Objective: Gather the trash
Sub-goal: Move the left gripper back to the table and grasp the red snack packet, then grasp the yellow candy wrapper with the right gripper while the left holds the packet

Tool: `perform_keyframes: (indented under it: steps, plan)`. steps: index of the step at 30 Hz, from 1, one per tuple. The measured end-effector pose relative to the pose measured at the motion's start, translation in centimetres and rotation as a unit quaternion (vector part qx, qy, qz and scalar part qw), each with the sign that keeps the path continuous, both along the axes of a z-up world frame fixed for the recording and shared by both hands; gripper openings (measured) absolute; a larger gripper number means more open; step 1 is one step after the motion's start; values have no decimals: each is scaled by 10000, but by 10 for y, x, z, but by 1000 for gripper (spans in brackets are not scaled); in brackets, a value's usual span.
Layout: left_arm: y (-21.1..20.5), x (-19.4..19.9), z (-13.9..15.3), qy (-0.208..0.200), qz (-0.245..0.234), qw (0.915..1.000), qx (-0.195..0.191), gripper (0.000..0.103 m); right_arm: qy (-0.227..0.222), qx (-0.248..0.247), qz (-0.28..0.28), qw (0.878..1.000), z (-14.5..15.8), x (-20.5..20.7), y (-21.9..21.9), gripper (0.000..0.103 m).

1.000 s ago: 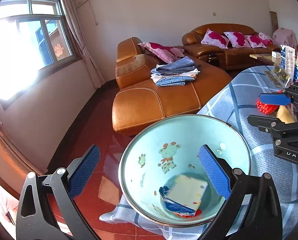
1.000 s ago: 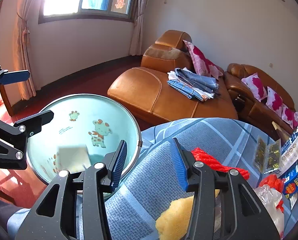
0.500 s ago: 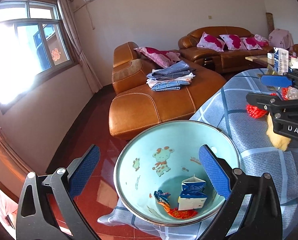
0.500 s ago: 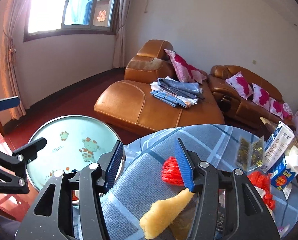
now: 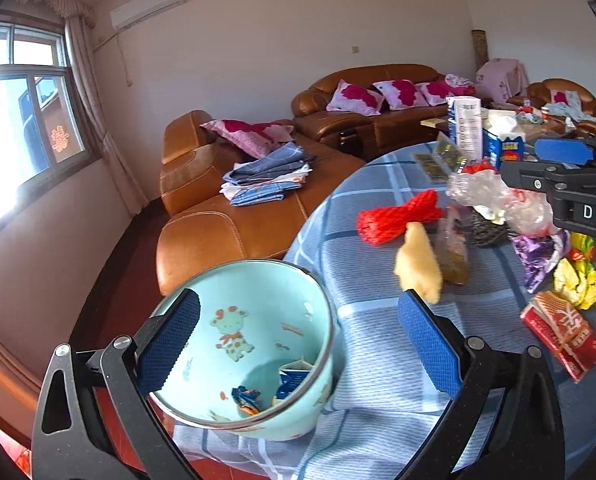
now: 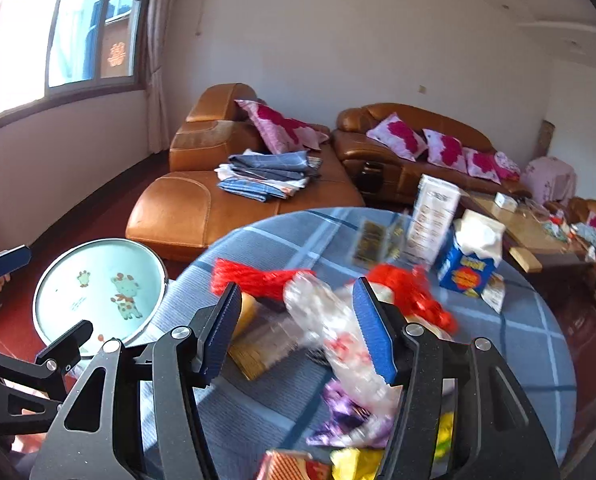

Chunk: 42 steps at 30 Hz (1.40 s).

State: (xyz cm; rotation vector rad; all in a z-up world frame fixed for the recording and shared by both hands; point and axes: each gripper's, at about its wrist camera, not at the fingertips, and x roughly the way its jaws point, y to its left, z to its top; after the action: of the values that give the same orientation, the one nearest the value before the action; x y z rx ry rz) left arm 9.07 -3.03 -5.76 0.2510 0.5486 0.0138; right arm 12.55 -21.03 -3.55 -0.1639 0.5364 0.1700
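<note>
A mint enamel basin (image 5: 233, 336) with a giraffe print sits at the table's near left edge, with a small blue carton (image 5: 291, 376) and scraps inside. My left gripper (image 5: 298, 344) is open and empty over its rim. Trash lies on the blue plaid cloth: red netting (image 5: 398, 216), a yellow sponge piece (image 5: 418, 264), a clear plastic bag (image 5: 482, 192), a purple wrapper (image 5: 538, 256), yellow wrappers (image 5: 582, 280) and a red packet (image 5: 562, 332). My right gripper (image 6: 298, 332) is open and empty above the clear bag (image 6: 338, 328); the basin (image 6: 97, 288) lies to its left.
A tall white carton (image 5: 468, 128) and a blue tissue box (image 5: 502, 140) stand at the table's far side. Brown leather sofas (image 5: 249, 208) with folded cloths and pink cushions lie beyond the table. The red floor lies below the table's left edge.
The carton has settled in the basin. My right gripper has swung right, away from the basin and over the trash pile. My left gripper has drawn back and turned right.
</note>
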Motion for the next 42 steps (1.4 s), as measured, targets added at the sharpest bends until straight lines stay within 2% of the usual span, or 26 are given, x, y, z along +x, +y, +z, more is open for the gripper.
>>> perform_keyframes:
  steps: [5, 13, 17, 21, 25, 28, 29, 30, 31, 32, 33, 37, 42]
  plan:
    - [-36, -11, -7, 110, -469, 9988, -60, 97, 95, -65, -721, 9973, -18, -33, -48, 59]
    - [-92, -26, -19, 288, -1076, 9937, -158, 97, 330, 353, -1753, 9833, -49, -74, -111, 60]
    - [-125, -32, -27, 355, -1385, 9896, -154, 97, 377, 374, -2000, 9783, -57, -81, -126, 60]
    - [-150, -30, -45, 528, -1511, 9871, 82, 97, 391, 513, -2183, 9737, -61, -85, -139, 60]
    - [-159, -27, -61, 723, -1593, 9842, 270, 97, 354, 537, -2169, 9741, -63, -87, -141, 63]
    - [-148, -24, -62, 772, -1586, 9843, 111, 96, 403, 569, -2106, 9751, -67, -86, -137, 63]
    - [-142, -23, -60, 785, -1603, 9839, 27, 86, 407, 593, -2084, 9754, -68, -86, -136, 63]
    - [-138, -23, -60, 819, -1636, 9831, -23, 72, 404, 624, -2066, 9756, -68, -85, -135, 63]
    - [-134, -22, -60, 901, -1711, 9811, -97, 67, 381, 668, -2055, 9756, -67, -85, -134, 63]
    - [-130, -21, -61, 1001, -1810, 9781, -208, 52, 358, 703, -2047, 9756, -66, -86, -133, 63]
    - [-128, -21, -62, 1091, -1916, 9749, -304, 45, 324, 773, -2026, 9757, -64, -87, -133, 63]
    - [-123, -27, -60, 1057, -1971, 9739, -398, 44, 220, 959, -1871, 9774, -56, -87, -125, 63]
    - [-108, -33, -45, 817, -1898, 9772, -482, 44, 239, 1087, -1529, 9819, -49, -79, -104, 63]
